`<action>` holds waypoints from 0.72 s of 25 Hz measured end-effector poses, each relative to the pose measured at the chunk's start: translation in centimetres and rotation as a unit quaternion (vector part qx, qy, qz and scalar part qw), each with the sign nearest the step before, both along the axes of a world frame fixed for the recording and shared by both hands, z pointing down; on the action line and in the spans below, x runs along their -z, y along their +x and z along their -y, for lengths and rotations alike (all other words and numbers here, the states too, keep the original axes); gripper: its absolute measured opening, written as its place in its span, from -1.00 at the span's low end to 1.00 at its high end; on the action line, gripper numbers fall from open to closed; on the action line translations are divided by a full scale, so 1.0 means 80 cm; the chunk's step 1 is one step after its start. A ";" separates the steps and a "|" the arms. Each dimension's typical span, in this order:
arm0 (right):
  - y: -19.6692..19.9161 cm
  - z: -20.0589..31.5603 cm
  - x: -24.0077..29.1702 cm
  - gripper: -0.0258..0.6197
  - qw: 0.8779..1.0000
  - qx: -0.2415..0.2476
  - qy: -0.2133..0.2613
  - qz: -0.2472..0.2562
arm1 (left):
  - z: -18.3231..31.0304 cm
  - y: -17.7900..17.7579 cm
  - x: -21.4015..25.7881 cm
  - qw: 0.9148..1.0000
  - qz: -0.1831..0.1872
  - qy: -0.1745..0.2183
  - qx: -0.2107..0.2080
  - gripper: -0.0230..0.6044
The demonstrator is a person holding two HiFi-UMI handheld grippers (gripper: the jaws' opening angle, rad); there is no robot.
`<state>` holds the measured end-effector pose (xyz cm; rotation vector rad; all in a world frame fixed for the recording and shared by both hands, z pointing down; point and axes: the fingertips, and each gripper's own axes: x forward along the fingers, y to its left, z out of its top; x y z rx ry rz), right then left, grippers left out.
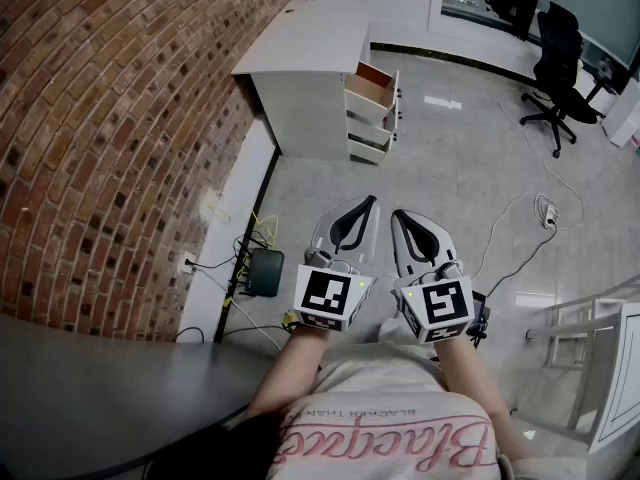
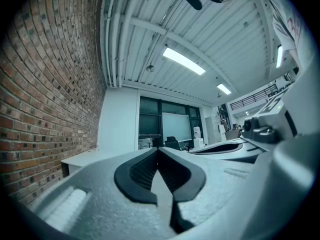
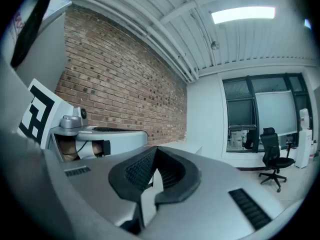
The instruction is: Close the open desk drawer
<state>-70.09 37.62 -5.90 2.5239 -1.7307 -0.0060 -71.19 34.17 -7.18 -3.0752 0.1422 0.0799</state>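
Grey left gripper [image 1: 368,204] and right gripper [image 1: 400,216], lower centre, both clenched on nothing. Bare floor [image 1: 460,158] lies beyond. Upper centre, well apart: white desk [image 1: 300,58], its top drawer [image 1: 372,86] pulled out. Approach and closing push remain undone.

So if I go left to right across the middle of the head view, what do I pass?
brick wall → black box on the floor → left tool → right tool → white power strip
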 end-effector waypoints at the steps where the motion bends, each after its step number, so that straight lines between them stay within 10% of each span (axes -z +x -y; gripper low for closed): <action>1: 0.002 -0.001 0.001 -0.89 1.000 0.000 0.001 -0.002 | -0.001 0.002 0.002 1.000 -0.004 0.002 -0.001 -0.91; 18: 0.103 -0.009 -0.010 -0.88 0.999 0.031 0.017 0.039 | -0.017 0.104 -0.003 1.000 0.014 -0.003 0.016 -0.91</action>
